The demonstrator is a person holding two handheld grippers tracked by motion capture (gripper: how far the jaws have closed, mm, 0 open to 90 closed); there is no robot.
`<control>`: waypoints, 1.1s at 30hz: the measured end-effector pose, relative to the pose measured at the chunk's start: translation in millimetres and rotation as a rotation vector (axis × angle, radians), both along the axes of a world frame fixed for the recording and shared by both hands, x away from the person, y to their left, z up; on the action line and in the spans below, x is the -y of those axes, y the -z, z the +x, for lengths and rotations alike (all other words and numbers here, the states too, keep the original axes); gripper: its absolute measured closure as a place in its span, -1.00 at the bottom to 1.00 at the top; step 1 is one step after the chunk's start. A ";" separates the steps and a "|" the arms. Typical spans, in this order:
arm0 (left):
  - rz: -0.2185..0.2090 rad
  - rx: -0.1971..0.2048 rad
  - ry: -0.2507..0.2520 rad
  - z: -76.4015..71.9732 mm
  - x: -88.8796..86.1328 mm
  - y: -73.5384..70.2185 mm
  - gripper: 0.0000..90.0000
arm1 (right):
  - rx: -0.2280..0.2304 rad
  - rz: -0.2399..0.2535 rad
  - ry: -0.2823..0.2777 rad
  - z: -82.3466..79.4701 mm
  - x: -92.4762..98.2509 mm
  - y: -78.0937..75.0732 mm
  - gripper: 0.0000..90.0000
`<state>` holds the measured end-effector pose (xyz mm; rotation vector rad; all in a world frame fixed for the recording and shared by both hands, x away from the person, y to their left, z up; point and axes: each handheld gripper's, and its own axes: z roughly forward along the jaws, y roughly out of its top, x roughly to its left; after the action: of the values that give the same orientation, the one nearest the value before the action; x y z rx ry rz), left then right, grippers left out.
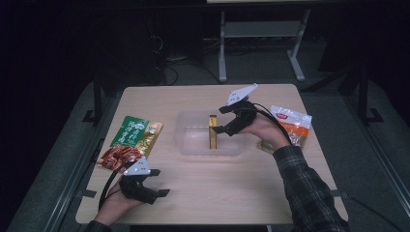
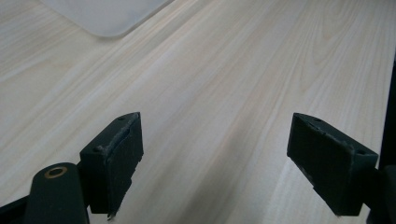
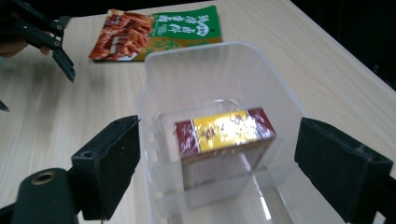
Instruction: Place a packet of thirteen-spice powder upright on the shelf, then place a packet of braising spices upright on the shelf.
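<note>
Releasing the red-and-gold foil-wrapped box (image 3: 224,140) standing upright in the clear plastic bin (image 1: 193,133), right gripper (image 1: 218,121) jaws spread clear of it; left gripper (image 1: 152,187) spread, idle on table; next likely needs the green snack pouch (image 1: 130,142)

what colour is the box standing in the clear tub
Dark red and gold box, clearest in the right gripper view.

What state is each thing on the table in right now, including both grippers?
Red and gold box: standing on end inside the clear tub, released.
Clear tub: upright, open-topped.
Green snack pouch: flat, sealed.
White and orange bag: lying on the table, untouched.
Right gripper: open, at the box.
Left gripper: open, empty.
</note>
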<state>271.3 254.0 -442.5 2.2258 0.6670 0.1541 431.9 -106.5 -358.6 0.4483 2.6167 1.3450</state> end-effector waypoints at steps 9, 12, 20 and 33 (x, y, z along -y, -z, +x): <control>0.001 -0.013 0.001 6.2 0.0 0.7 -0.60 | -0.035 0.015 0.095 -32.3 13.9 2.1 -0.69; 0.010 -0.005 0.001 7.4 -1.0 0.5 -0.60 | -0.035 0.022 0.102 -44.3 17.2 5.2 -0.69; 0.007 -0.004 -0.011 6.4 -2.0 -0.7 -0.60 | -0.026 0.011 0.095 -72.3 18.5 15.8 -0.68; 0.019 -0.016 -0.009 4.9 0.3 1.2 -0.60 | -0.041 0.027 0.127 -105.3 22.6 36.3 -0.68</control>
<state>276.2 253.8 -443.7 2.2451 0.6866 0.1477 326.6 -129.1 -394.9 0.6411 2.5560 1.3462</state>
